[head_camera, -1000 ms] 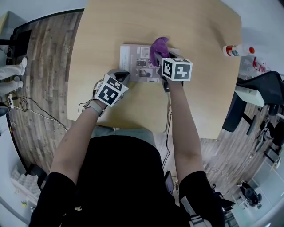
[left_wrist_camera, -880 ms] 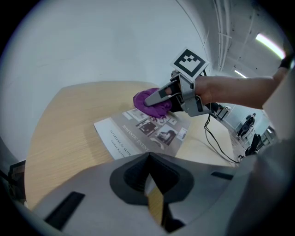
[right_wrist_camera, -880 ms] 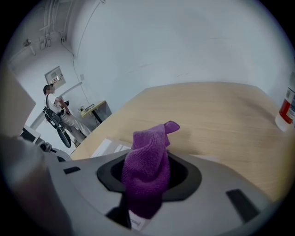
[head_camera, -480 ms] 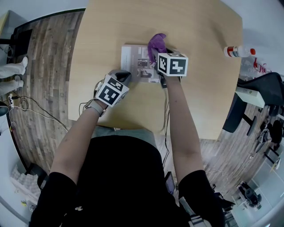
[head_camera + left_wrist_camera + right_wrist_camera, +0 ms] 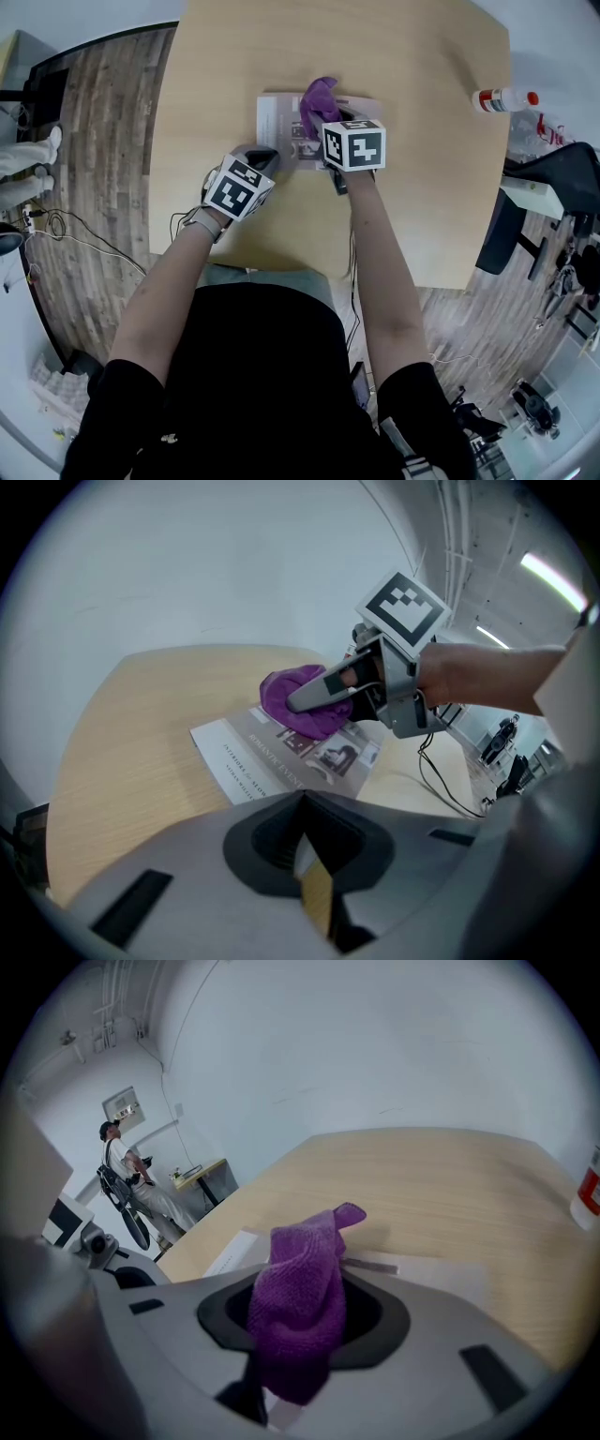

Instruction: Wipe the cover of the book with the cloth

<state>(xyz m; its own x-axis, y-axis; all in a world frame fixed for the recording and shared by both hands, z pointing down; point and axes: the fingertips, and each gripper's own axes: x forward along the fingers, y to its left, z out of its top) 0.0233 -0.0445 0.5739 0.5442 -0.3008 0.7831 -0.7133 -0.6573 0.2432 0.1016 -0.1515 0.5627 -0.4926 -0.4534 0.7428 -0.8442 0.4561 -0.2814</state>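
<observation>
Worktop point(image 5: 422, 206) carries the book point(image 5: 277, 120), lying flat and cover up, towards the far side. Right tool point(image 5: 295, 1335) pinches the purple cloth point(image 5: 302, 1288), which is bunched on the cover near its middle. Left tool point(image 5: 305, 803), pressed together and empty, sits at the book's near left corner; contact unclear. Judgement: wiping is under way. No visible mark shows how much of the cover is done.

Table point(image 5: 412, 56) bare from 10 to 2 o'clock beyond the book point(image 5: 279, 120), you can pass there. Bottle point(image 5: 502, 98) lies at 3 o'clock near the edge, well apart. Left gripper point(image 5: 261, 159) crowds the book's 7 o'clock corner; 9 o'clock side free.
</observation>
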